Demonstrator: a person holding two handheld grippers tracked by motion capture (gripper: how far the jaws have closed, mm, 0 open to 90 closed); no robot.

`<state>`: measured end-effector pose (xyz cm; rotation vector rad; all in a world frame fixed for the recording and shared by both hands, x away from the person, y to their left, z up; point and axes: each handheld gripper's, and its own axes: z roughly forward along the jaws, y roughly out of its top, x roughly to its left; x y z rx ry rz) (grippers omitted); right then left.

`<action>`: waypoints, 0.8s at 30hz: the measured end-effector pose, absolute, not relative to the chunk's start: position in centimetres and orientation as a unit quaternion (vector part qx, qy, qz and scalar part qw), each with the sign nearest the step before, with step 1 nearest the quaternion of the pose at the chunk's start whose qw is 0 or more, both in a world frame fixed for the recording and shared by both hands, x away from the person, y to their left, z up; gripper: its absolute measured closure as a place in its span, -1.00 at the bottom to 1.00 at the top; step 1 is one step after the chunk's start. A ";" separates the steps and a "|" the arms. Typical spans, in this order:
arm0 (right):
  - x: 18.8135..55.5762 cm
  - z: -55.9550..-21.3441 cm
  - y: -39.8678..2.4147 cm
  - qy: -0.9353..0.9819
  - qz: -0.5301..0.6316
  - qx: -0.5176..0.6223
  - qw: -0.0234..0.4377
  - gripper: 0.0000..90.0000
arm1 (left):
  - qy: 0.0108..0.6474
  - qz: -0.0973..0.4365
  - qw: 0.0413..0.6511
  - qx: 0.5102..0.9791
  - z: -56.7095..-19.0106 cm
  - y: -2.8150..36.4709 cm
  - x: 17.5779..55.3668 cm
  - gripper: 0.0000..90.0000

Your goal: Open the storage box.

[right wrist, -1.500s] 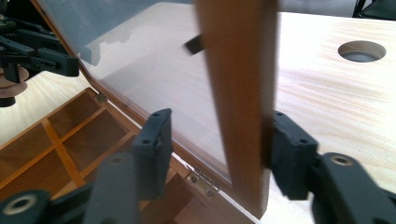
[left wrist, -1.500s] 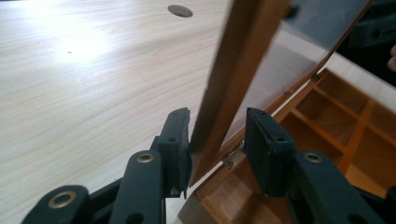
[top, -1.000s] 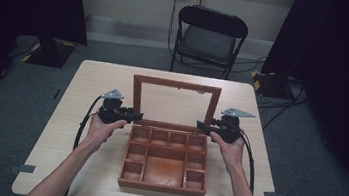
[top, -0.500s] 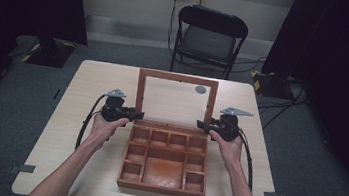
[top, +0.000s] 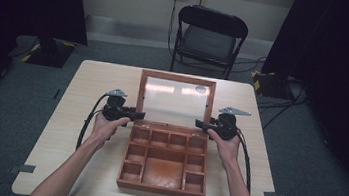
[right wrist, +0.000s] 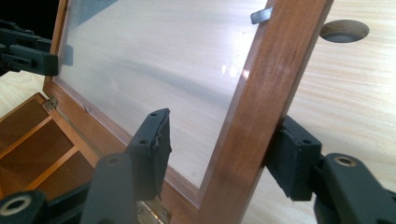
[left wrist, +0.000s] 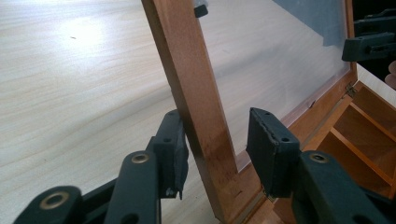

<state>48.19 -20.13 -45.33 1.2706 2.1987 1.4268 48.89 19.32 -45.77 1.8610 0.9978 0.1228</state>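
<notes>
Worked in a dim room: dark curtains at both sides, grey carpet floor, a black folding chair beyond the table's far edge. Used a pale wood-grain table, bare but for the work and a round hole toward the far edge.

Found the wooden box midway along the near edge, compartments showing nothing inside. Found its glazed lid swung up on the hinges at the box's back wall, seemingly leaning toward the far edge.

Straddled the lid's left frame rail with the left gripper, low by the hinge. Had the outer pad at the wood and the inner pad clear of the glass. Had just been spreading the jaws, rail between them, no squeeze.

Did likewise with the right gripper on the right rail. Had the outer pad touching, the inner one off the pane, jaws just widened, nothing clamped.

Judged the opening about done and the letting-go in hand. Called next for drawing both grippers outward, toward the table's left and right edges, without nudging the lid.
</notes>
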 end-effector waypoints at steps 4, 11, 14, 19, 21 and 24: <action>48.4 -45.6 -20.1 0.747 0.487 0.438 0.108 -0.08 | 0.412 0.050 0.491 0.766 -46.0 19.3 49.1 0.23; 48.6 -46.0 -19.8 0.750 0.481 0.440 0.106 -0.21 | 0.416 0.045 0.493 0.763 -46.3 19.2 49.5 0.14; 48.7 -46.2 -19.7 0.751 0.480 0.442 0.103 -0.25 | 0.419 0.041 0.490 0.763 -46.4 19.2 49.6 0.13; 48.9 -46.4 -19.6 0.750 0.479 0.444 0.100 -0.30 | 0.423 0.047 0.484 0.765 -46.4 18.7 49.7 0.03; 48.9 -46.4 -19.5 0.751 0.478 0.444 0.102 -0.32 | 0.424 0.044 0.486 0.763 -46.4 18.8 49.7 0.03; 48.9 -46.5 -19.3 0.753 0.475 0.444 0.104 -0.36 | 0.426 0.046 0.486 0.762 -46.6 18.8 49.7 0.02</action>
